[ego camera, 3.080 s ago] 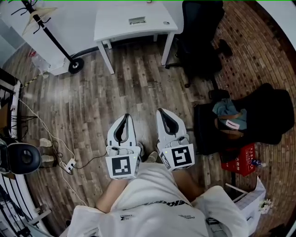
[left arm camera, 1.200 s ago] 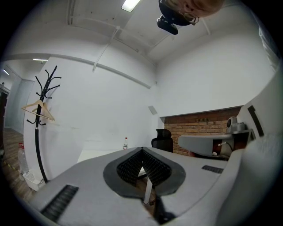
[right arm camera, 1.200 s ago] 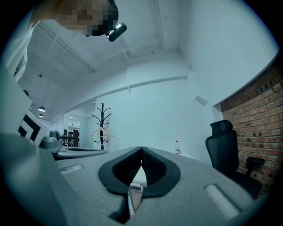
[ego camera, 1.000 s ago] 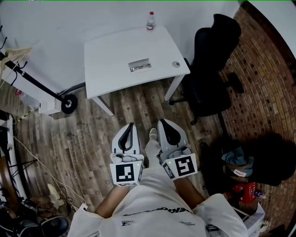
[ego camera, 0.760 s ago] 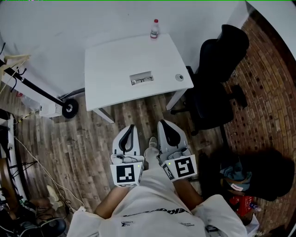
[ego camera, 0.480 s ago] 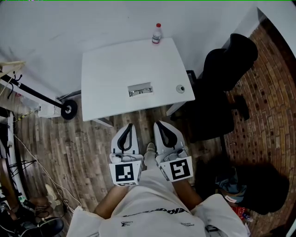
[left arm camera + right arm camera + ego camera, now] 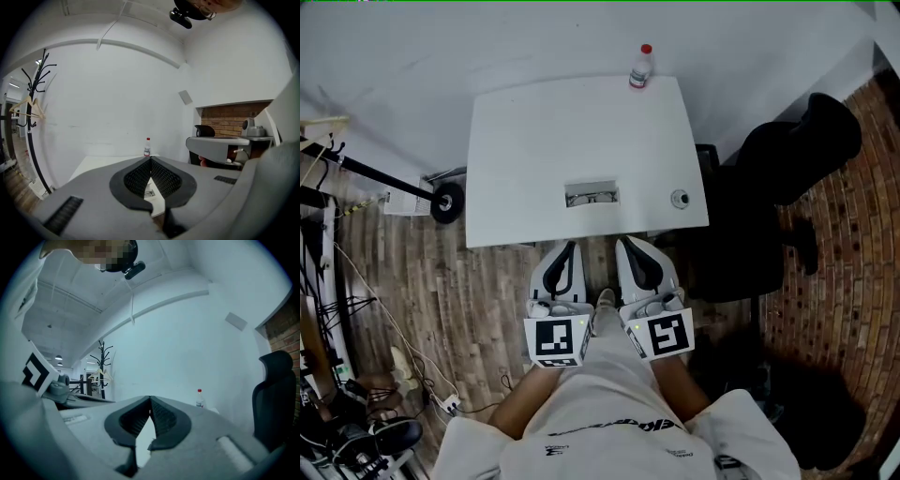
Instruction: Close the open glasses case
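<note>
The glasses case [image 7: 592, 195] lies open on the white bench [image 7: 534, 131], close to the near edge and a little right of its middle.

In the head view, what has changed is your distance from it. A second ago the bench stood well ahead of you across the wooden floor [image 7: 487, 281]. Now your left gripper [image 7: 571, 246] and right gripper [image 7: 624, 242] have their tips at the near edge, just short of the case. The case itself has not moved and is still open, so the walk-up looks about done and the closing has not begun. Its long axis runs side to side along the near edge, with the open face up and glasses [image 7: 592, 198] inside. Which long side carries the hinge is too small to tell. A bottle [image 7: 643, 66] stands at the far edge.

In the left gripper view your jaws are pressed together on nothing. The bottle shows beyond the tips, and a bit of the case shows low in the gap.

In the right gripper view the jaws also meet at the tips, pinching nothing, with the bottle off to the right.
</note>
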The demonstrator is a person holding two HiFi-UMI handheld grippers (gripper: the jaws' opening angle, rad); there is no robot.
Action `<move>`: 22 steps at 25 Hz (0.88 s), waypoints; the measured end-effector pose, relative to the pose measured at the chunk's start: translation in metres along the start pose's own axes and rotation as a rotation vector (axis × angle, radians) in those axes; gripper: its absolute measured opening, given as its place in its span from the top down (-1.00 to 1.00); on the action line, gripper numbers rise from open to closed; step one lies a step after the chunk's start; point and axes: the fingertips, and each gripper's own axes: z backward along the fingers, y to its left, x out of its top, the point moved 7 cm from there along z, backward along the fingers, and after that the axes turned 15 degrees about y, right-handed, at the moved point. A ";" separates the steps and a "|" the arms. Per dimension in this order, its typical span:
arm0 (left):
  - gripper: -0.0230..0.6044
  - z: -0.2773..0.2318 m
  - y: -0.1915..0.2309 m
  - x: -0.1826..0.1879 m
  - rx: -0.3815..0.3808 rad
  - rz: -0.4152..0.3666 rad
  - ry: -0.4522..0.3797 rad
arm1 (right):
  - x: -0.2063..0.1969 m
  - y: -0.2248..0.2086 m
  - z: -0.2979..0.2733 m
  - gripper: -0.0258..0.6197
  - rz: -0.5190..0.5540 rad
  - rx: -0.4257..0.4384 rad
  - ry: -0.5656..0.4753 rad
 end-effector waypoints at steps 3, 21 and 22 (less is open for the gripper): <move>0.94 -0.015 0.008 0.002 0.011 0.018 0.032 | -0.002 -0.007 -0.016 0.92 -0.020 0.014 0.018; 0.94 -0.131 0.083 -0.008 -0.020 0.055 0.190 | -0.042 -0.030 -0.136 0.92 -0.107 -0.006 0.172; 0.94 -0.137 0.087 -0.010 -0.021 0.045 0.188 | -0.044 -0.030 -0.143 0.92 -0.108 -0.004 0.178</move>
